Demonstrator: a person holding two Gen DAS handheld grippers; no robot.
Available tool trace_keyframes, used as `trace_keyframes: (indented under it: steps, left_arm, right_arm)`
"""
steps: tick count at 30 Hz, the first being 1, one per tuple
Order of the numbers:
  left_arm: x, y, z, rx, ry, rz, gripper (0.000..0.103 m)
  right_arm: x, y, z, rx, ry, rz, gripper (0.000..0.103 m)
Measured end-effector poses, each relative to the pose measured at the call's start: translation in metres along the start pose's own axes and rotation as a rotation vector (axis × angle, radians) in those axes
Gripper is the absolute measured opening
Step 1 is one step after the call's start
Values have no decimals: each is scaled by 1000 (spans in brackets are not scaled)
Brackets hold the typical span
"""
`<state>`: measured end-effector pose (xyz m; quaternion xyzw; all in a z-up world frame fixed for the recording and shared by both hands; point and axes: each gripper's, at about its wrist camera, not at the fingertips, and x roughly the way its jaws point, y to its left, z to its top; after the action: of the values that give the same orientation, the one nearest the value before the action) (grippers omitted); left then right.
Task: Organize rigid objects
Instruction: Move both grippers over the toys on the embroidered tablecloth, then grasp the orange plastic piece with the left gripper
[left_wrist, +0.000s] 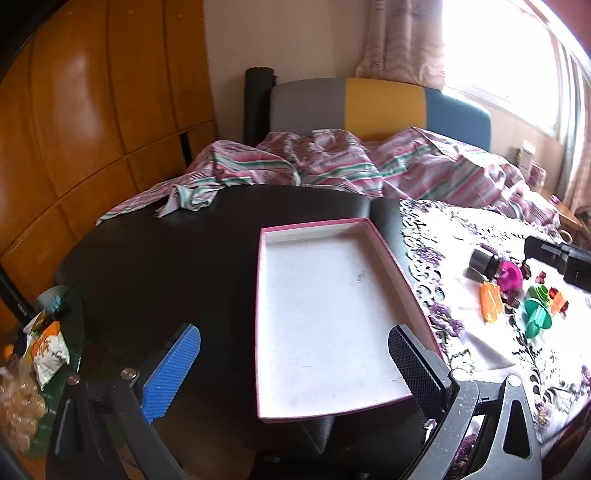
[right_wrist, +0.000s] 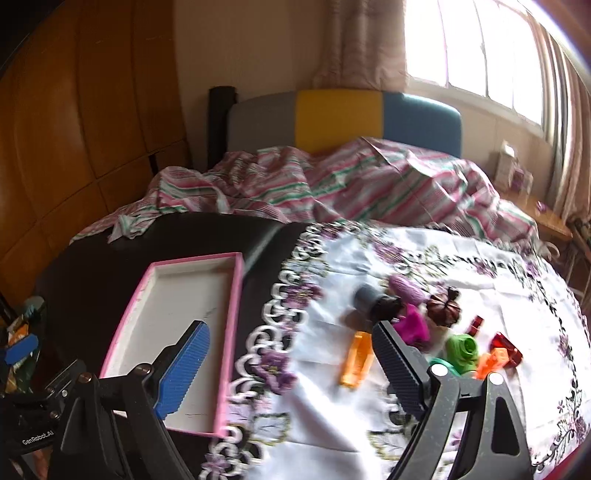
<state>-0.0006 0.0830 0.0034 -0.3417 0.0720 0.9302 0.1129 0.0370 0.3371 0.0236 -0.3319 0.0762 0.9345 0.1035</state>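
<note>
The rigid objects, a scatter of small plastic toys, all lie on the flowered cloth (right_wrist: 369, 266) at the right of the tabletop (left_wrist: 166, 258), and none has reached the box, so by the look of things the sorting has not begun. Going from the left: the left gripper (left_wrist: 295, 373) hangs low over the dark tabletop with its jaws spread wide and nothing between them, pointed at the pink-rimmed box (left_wrist: 317, 314), whose white floor is bare. The box sits on the dark surface just beside the lace edge of the cloth. Further right, the right gripper (right_wrist: 291, 369) is likewise wide open and empty, straddling the cloth's edge with the box to its left and the toys just ahead to its right. Among those toys are an orange block (right_wrist: 356, 363), a dark grey cylinder (right_wrist: 365, 299), a magenta piece (right_wrist: 413, 325), a brown ridged piece (right_wrist: 445, 306), a green ring (right_wrist: 461, 349) and a red block (right_wrist: 504, 347); they lie close together, some touching, though motion blur hides exactly which. Everything is left to do: each piece must be picked up and carried left into the box. I judge the orange block the likeliest first pick, being nearest the right gripper.
</note>
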Motion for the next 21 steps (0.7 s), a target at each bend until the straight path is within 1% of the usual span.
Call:
trace_keyframes:
  steps: [3,4,6,9,10,11,14,15,16,17,20,21]
  left_arm:
    - [3,-12,3,33,7,-34,103]
    - [5,-18,5,46,11,-56,103]
    - [7,-29,7,67,13,-81,103]
    - [11,-52,12,124,23,-129,103]
    - [11,-61,14,143,23,-146,103]
    - [14,-71,17,164,31,-163,103]
    - [23,-92,20,207,62,-200,103]
    - [26,-100,21,218,74,-218,103]
    - [32,-111,22,233,91,-249,103]
    - [36,-118,21,244,101,-264,103]
    - [54,-149,22,287,148,-307,102]
    - [60,-160,23,298,164,-318,99]
  right_arm:
    - [1,-40,4,24,7,-34,91]
    - [3,-57,5,34,6,-47,91]
    - [6,-81,4,56,14,-70,93]
    - [16,-125,-1,112,22,-121,95]
    - [19,-136,-3,134,23,-127,95]
    - [21,-152,-7,176,19,-125,95]
    - [26,-182,-20,284,13,-127,95]
    - [28,-190,-22,315,32,-126,95]
    - [27,-197,-23,351,30,-118,95]
    - [24,-203,-24,394,8,-106,95]
    - [23,-216,-26,460,13,-89,95]
    - [23,-218,-27,474,14,-86,95]
